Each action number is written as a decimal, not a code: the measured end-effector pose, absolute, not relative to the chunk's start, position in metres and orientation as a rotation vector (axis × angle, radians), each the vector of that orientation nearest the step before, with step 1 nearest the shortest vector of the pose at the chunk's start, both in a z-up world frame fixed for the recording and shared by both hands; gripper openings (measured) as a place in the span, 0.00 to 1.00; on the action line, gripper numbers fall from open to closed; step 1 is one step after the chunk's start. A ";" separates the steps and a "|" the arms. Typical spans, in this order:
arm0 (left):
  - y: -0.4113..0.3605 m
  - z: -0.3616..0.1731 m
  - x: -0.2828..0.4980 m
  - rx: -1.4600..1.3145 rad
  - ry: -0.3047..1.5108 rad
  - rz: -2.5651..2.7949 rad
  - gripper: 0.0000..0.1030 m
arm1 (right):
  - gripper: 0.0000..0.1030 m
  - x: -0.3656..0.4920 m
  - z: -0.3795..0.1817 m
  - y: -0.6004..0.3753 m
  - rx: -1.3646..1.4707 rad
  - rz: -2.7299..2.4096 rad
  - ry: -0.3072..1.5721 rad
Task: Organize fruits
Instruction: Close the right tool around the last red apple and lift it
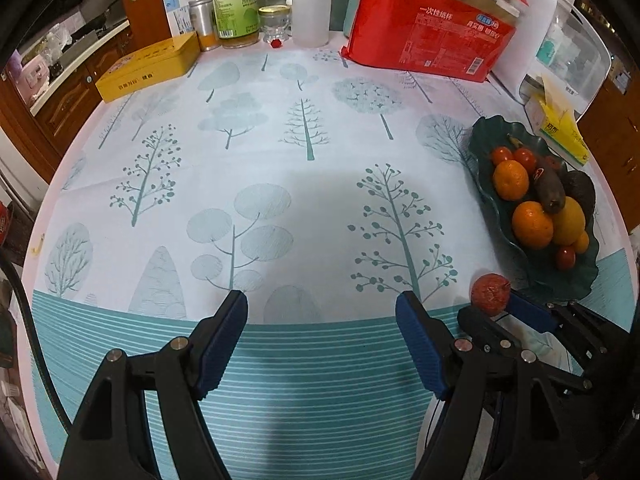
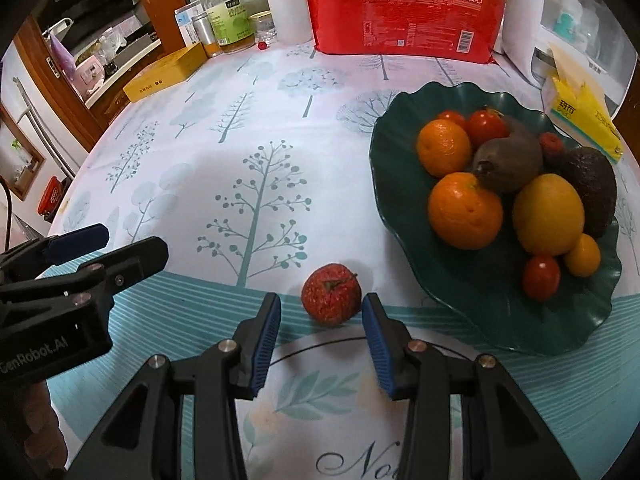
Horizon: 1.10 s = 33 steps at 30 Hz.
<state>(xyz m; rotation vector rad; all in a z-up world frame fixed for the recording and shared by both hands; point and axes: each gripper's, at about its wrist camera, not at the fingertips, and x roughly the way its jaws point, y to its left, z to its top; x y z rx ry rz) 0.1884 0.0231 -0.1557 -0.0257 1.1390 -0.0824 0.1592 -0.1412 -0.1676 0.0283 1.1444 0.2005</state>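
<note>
A small red fruit (image 2: 331,295) with a stem lies on the tree-print tablecloth just left of a dark green leaf-shaped plate (image 2: 460,316). My right gripper (image 2: 322,298) is open, its blue pads on either side of the fruit's near half without pressing on it. The plate holds oranges (image 2: 464,210), a lemon (image 2: 548,214), an avocado (image 2: 590,184), a brown fruit and small tomatoes. My left gripper (image 1: 323,296) is open over bare cloth, with nothing between its fingers. Its view shows the red fruit (image 1: 490,292) and the plate (image 1: 482,136) to the right. The right wrist view has the left gripper (image 2: 128,240) at the left.
Along the table's back edge stand a red pack of paper cups (image 2: 404,8), a white squeeze bottle (image 2: 288,12), a glass bottle (image 2: 228,16), jars and a yellow box (image 1: 148,68). A yellow tissue pack (image 2: 584,116) lies behind the plate. Wooden cabinets flank the round table.
</note>
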 end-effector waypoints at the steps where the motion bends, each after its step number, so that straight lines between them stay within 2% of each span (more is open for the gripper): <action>1: 0.023 -0.157 0.189 -0.026 1.143 -0.083 0.73 | 0.42 0.158 -0.167 -0.140 0.015 0.198 1.126; 4: 0.021 -0.161 0.192 -0.028 1.153 -0.084 0.73 | 0.41 0.157 -0.168 -0.136 -0.012 0.193 1.109; 7: 0.019 -0.163 0.192 -0.031 1.162 -0.086 0.73 | 0.31 0.157 -0.168 -0.135 -0.025 0.194 1.098; 8: 0.019 -0.163 0.192 -0.031 1.164 -0.086 0.73 | 0.30 0.157 -0.169 -0.135 -0.022 0.196 1.099; 17: 0.020 -0.155 0.185 -0.028 1.159 -0.074 0.87 | 0.29 0.153 -0.162 -0.137 0.025 0.224 1.103; 33: -0.007 -0.119 0.141 -0.011 1.126 -0.138 0.95 | 0.29 0.116 -0.130 -0.166 0.078 0.218 1.068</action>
